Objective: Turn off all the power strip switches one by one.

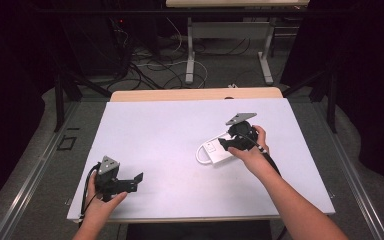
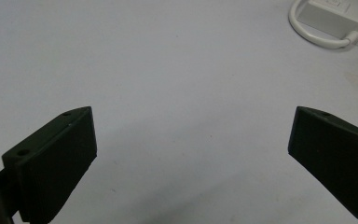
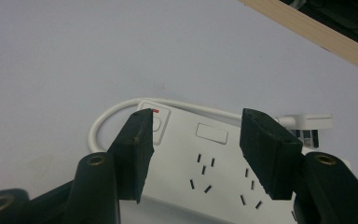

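I see the white table (image 1: 160, 150) with the power strip (image 1: 215, 152) right of centre, its cord (image 3: 103, 122) looped beside it. My right gripper (image 3: 196, 154) hangs half-spread over its sockets, pinching nothing. My left gripper (image 2: 191, 158) gapes wide, well apart. Its view catches the cord's loop.

black tongs (image 1: 133, 183), grey triangular plates, black cables, bare forearms
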### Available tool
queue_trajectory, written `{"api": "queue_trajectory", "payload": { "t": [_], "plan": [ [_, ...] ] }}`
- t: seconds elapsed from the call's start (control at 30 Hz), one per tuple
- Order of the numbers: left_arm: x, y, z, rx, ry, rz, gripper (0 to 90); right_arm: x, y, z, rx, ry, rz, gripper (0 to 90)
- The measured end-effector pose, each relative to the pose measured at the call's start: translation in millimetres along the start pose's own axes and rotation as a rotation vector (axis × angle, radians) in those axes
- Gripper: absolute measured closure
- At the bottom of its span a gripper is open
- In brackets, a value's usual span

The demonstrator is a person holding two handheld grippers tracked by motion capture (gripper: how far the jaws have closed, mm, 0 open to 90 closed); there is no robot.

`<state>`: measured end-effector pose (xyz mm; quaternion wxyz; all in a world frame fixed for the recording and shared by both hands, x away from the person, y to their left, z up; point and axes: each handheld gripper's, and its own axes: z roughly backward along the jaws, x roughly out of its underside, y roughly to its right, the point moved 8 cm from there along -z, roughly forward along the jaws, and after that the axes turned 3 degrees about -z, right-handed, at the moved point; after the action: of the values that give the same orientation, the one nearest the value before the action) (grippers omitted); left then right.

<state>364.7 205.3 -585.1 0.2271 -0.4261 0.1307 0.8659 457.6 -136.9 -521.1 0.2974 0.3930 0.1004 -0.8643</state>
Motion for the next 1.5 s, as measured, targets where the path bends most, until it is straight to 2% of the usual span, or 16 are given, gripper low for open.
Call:
{"api": "queue_trajectory", "payload": {
  "t": [0.43,0.47,0.53,0.63,0.9,0.97,1.1,1.5],
  "plan": [
    [0.0,0.0,-0.4,0.002,-0.001,-0.001,0.9,-11.2,-1.9,-11.4,-0.027,-0.032,-0.005,49.9],
    [-0.3,0.9,-1.4,0.0,0.009,0.015,0.9,-11.6,-2.0,-13.6,-0.031,-0.036,-0.007,50.2],
    [-0.4,0.8,-1.7,-0.001,0.012,0.017,0.9,-11.9,-1.9,-14.2,-0.024,-0.037,-0.013,50.9],
    [-0.6,0.8,-1.8,-0.001,0.013,0.016,0.9,-14.2,-3.8,-20.7,-0.036,-0.032,-0.016,57.6],
    [0.1,0.7,-1.7,0.005,0.005,0.017,0.9,-15.0,-0.9,-29.7,-0.024,-0.057,0.002,64.4],
    [-0.4,0.7,-2.3,0.002,0.013,0.017,0.9,-14.2,-1.8,-32.1,-0.046,-0.067,-0.03,65.0],
    [0.0,0.0,-1.9,0.005,0.0,0.002,0.9,-13.3,-1.5,-37.3,-0.049,-0.082,-0.033,68.3],
    [0.2,-0.1,-2.5,0.006,0.0,0.003,0.9,-7.7,-4.7,-54.1,-0.055,-0.143,-0.037,78.3]
  ]
}}
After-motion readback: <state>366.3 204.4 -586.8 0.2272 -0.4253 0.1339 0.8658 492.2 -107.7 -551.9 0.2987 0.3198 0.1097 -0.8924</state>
